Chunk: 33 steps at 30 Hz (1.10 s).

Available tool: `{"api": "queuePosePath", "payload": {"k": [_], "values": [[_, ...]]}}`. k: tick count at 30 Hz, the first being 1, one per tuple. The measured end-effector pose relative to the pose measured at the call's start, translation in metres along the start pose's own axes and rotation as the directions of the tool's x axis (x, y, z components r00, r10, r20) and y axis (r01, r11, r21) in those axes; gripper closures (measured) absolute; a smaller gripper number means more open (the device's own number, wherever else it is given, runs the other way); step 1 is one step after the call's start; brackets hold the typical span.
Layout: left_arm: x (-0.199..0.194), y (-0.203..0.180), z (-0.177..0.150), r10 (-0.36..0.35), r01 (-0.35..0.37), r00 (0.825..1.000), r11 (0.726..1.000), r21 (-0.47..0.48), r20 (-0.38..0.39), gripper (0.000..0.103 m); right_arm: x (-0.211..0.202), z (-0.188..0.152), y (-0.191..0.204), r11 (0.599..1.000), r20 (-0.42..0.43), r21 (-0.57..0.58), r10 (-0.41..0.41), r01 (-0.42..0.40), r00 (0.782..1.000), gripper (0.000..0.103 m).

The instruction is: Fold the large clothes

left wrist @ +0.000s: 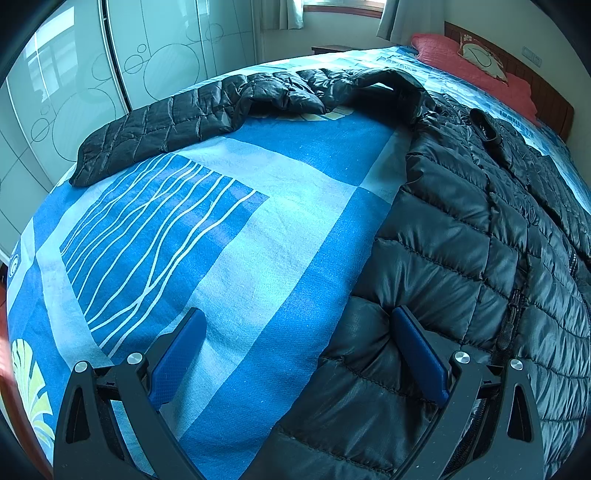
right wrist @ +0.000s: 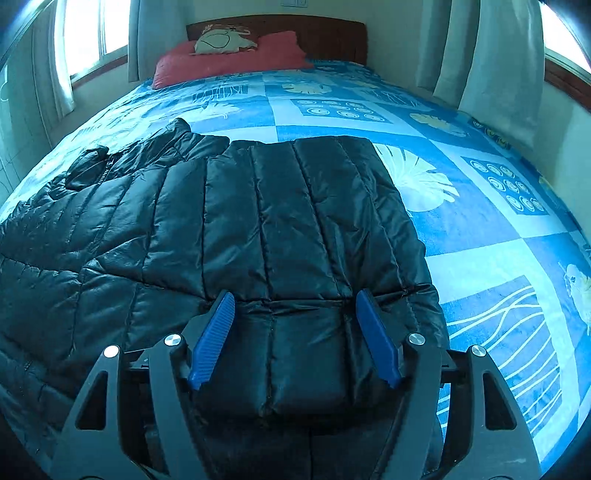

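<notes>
- Right gripper point(right wrist: 295, 332): jaws apart above the folded-over sleeve point(right wrist: 295, 221), holding nothing.
- Left gripper point(left wrist: 299, 354): jaws wide; one pad point(left wrist: 417, 354) touches the jacket's point(left wrist: 480, 240) near edge.
- Jacket: flat on the bed point(left wrist: 240, 229); the far sleeve point(left wrist: 155, 136) lies outstretched.
- Step, as judged: one sleeve folded; next, grip the other sleeve and bring it across.

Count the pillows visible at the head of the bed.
2: a red pillow lying against the headboard, and a smaller cream printed cushion on top of it. Others may be hidden behind them.
</notes>
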<state>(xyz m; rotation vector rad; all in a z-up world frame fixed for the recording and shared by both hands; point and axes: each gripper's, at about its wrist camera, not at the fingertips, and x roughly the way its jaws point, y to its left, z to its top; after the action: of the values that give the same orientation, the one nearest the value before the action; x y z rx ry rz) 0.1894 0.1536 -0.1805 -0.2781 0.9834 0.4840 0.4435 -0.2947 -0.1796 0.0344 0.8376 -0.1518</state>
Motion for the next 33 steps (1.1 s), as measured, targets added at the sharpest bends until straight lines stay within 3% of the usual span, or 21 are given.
{"api": "queuePosePath", "payload": {"k": [7,9,14,17,24,29,33], "values": [[0.0,0.007,0.007,-0.052,0.051,0.998,0.999,-0.012,-0.03,0.004,-0.001,-0.004,-0.002,1.0,0.022,0.013,0.013,-0.014,1.0,0.035],[-0.003,0.016,0.011,-0.103,0.102,0.995,0.994,-0.046,-0.015,0.004,-0.002,-0.005,-0.002,1.0,0.024,0.013,0.013,-0.013,1.0,0.035],[0.002,0.052,0.032,-0.233,0.242,0.97,0.951,-0.19,0.07,0.005,-0.003,-0.006,-0.002,1.0,0.031,0.016,0.014,-0.015,0.999,0.035],[0.01,0.071,0.047,-0.177,0.197,0.979,0.949,-0.245,0.104,0.005,-0.003,-0.006,-0.002,1.0,0.033,0.013,0.012,-0.013,0.999,0.035],[0.031,0.139,0.076,-0.091,0.168,0.977,0.882,-0.441,0.192,0.005,-0.004,-0.006,-0.002,1.0,0.033,0.013,0.013,-0.013,0.999,0.035],[0.045,0.181,0.09,-0.101,0.248,0.955,0.79,-0.561,0.28,0.005,-0.004,-0.006,-0.002,1.0,0.033,0.013,0.012,-0.013,0.999,0.035],[0.051,0.197,0.104,-0.102,0.297,0.935,0.747,-0.595,0.339,0.005,-0.004,-0.006,-0.002,1.0,0.034,0.012,0.011,-0.011,0.999,0.035]]}}
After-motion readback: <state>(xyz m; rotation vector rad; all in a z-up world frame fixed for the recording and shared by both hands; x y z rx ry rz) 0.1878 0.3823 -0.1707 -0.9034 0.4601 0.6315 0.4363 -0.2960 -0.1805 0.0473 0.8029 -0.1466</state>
